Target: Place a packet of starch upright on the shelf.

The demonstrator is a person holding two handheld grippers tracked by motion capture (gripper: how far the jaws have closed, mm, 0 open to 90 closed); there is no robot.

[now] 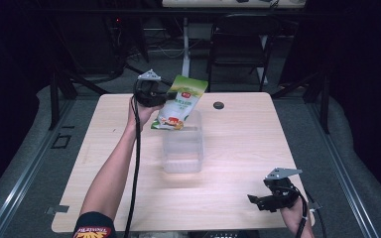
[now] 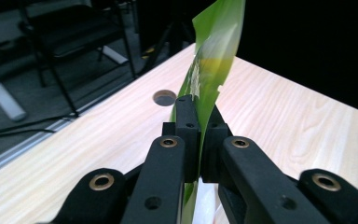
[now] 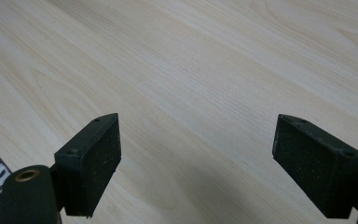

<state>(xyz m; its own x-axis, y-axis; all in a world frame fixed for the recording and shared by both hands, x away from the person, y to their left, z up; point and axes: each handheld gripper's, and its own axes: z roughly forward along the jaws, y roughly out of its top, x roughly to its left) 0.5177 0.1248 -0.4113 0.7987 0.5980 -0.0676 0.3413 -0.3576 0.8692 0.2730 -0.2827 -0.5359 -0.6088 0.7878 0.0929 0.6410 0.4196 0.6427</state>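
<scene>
Green-and-white snack pouch hangs in the air over the far left part of the wooden table, its lower end just above the far rim of the clear plastic container that stands near the table's middle. Its long axis is tilted: the green top edge points up, far and to the right, while the white printed bottom end points down, near and to the left, toward the container's open mouth. The left gripper pinches the pouch by its left edge, near the upper half; in the left gripper view the two black jaws are pressed tight on the thin green film, which rises edge-on between them. The left forearm stretches from the near left edge of the table up toward the far side, with the hand wrapped round the gripper's handle and the gripper pointing to the right. The right gripper rests low at the near right corner of the table, pointing left, well apart from the container; in the right gripper view its jaws are spread wide over bare wood with nothing between them.
</scene>
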